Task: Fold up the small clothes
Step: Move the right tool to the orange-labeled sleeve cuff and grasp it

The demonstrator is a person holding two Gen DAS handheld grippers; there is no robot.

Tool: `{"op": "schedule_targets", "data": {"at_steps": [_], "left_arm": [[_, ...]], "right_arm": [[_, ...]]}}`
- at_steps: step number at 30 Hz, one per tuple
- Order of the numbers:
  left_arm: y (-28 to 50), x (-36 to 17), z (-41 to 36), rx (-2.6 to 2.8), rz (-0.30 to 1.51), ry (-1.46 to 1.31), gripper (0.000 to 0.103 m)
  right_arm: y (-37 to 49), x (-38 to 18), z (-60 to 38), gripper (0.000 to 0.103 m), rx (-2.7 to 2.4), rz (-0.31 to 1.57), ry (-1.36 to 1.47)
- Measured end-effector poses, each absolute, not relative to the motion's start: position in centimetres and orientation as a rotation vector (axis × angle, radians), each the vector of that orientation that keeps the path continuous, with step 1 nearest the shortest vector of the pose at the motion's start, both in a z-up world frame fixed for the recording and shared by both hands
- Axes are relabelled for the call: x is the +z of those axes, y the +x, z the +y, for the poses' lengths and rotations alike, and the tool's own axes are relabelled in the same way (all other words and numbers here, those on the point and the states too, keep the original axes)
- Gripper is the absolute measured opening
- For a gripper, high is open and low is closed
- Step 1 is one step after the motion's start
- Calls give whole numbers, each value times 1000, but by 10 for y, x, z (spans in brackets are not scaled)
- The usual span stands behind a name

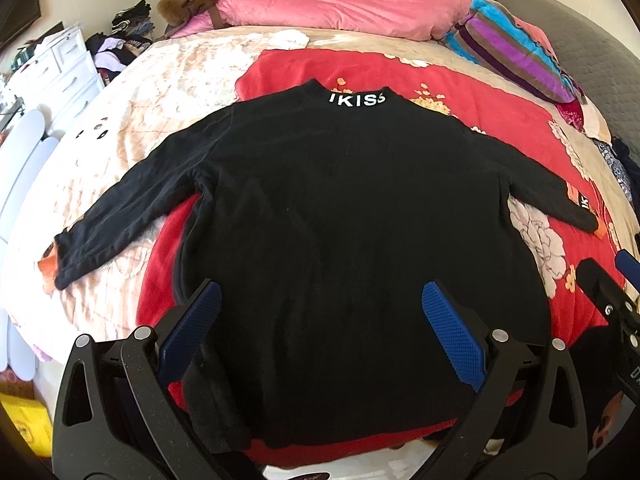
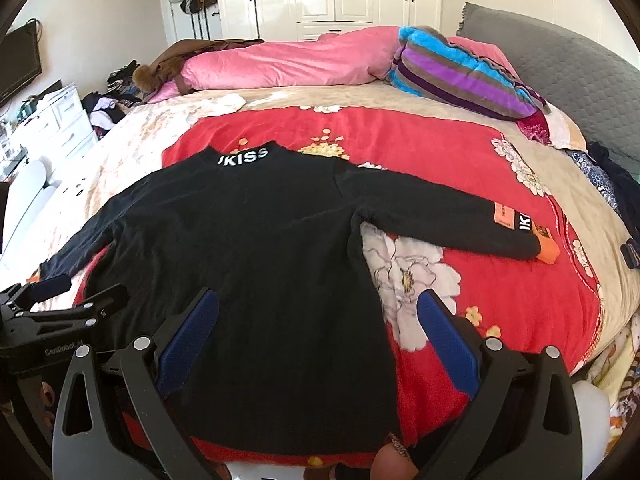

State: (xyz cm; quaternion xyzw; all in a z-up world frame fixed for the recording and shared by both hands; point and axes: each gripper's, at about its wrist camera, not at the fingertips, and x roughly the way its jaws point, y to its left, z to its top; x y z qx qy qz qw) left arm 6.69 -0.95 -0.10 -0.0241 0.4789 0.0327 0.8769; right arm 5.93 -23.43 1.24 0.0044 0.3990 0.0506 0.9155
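A small black long-sleeved sweater (image 1: 340, 208) with white "KISS" lettering on its collar (image 1: 356, 99) lies flat on a red flowered blanket (image 1: 460, 120), both sleeves spread out. My left gripper (image 1: 320, 300) is open and empty, hovering over the sweater's lower body near the hem. My right gripper (image 2: 318, 308) is open and empty over the sweater's (image 2: 240, 232) lower right side. The right sleeve (image 2: 448, 216) ends in an orange cuff (image 2: 548, 254). The left gripper also shows at the left edge of the right wrist view (image 2: 60, 292).
A pink quilt (image 1: 340, 8) and a striped fleece blanket (image 1: 512, 52) lie at the bed's far side. A grey headboard (image 2: 560, 72) is on the right. White drawers (image 1: 52, 68) and piled clothes (image 1: 116, 48) stand left of the bed.
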Motion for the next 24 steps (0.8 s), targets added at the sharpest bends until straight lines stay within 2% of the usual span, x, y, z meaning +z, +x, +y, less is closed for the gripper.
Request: {"op": "schedule_targets", "data": {"at_steps": [24], "left_arm": [[159,7,-27,137,964,-96,95]], "right_arm": [[199,18,-264,99,-7,763,78]]}}
